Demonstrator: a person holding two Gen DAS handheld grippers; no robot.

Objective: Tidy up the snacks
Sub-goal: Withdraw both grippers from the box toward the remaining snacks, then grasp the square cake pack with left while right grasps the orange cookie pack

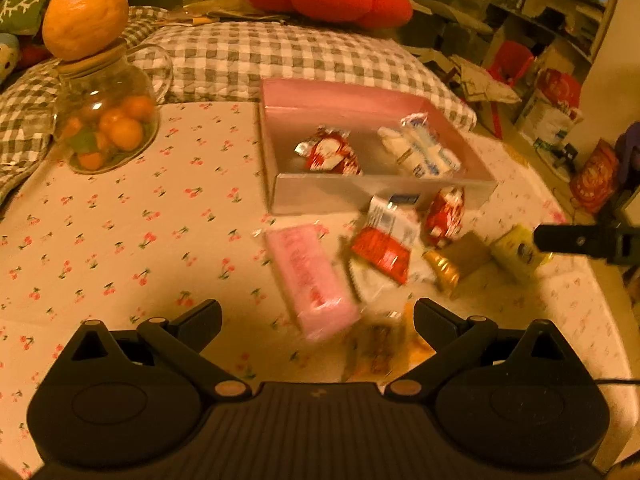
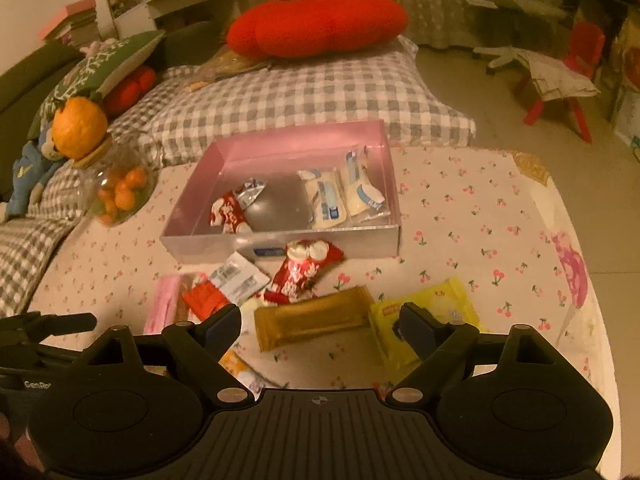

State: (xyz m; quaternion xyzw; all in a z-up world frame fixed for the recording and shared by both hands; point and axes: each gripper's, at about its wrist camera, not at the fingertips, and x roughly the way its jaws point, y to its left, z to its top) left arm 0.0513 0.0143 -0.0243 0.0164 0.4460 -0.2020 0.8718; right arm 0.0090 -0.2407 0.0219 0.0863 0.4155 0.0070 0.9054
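My left gripper (image 1: 318, 312) hangs with its jaws spread wide and nothing between them, above a pink snack bar (image 1: 310, 280) on the cherry-print tablecloth (image 1: 120, 220). My right gripper (image 2: 320, 318) is likewise released and empty, over a gold-wrapped bar (image 2: 312, 320) and a yellow packet (image 2: 428, 320). Behind them lie a red-and-white candy pack (image 2: 300, 272) and a red-and-white packet (image 2: 236, 284). The pink-walled tray (image 2: 280, 246) holds one red-and-white candy (image 2: 228, 212) on its left and two cream-and-blue packets (image 2: 340, 196) on its right. All the wrapper printing is too blurred to read. My left tool's housing, seen from the right wrist, bears the partial lettering "CenRo". A glass jar of small oranges (image 1: 108, 128) stands left of the tray.
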